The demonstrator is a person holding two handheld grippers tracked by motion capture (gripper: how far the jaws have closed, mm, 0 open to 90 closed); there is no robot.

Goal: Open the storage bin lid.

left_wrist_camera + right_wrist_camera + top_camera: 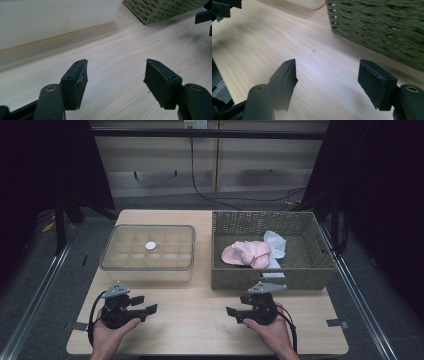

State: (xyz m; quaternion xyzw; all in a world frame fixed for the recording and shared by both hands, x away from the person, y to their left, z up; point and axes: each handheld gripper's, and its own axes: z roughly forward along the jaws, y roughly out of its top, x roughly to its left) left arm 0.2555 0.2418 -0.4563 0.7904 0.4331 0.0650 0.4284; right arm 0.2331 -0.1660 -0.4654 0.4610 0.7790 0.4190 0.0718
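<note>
We hold a gripper in each hand low over the near half of a pale wooden counter [200, 320], our forearms coming in from the near edge. The left gripper [142, 306] sits in our left hand [111, 332], its jaws pointing toward the right gripper and spread wide with nothing between them; in the left gripper view the two black pads [78, 83] stand well apart over bare wood. The right gripper [239, 306], cupped in our right hand [267, 330], points back toward the left one, so the two face each other across the counter. Its jaws are also spread and empty, as the right gripper view shows with pads [372, 83] apart above the wood grain.

Beyond the left jaws lies a clear plastic box [147, 252] with a lid and a grid of compartments, its long axis running side to side; a small white round thing [150, 245] shows on or in it near the middle, which we cannot tell. Beyond the right jaws stands a green woven basket [272, 277], also lying long side to side, just beside the box. Inside it, a crumpled pink cloth [246, 253] touches a white cloth [276, 243]. The basket's woven wall [387, 27] rises near the right jaws in the right gripper view.
</note>
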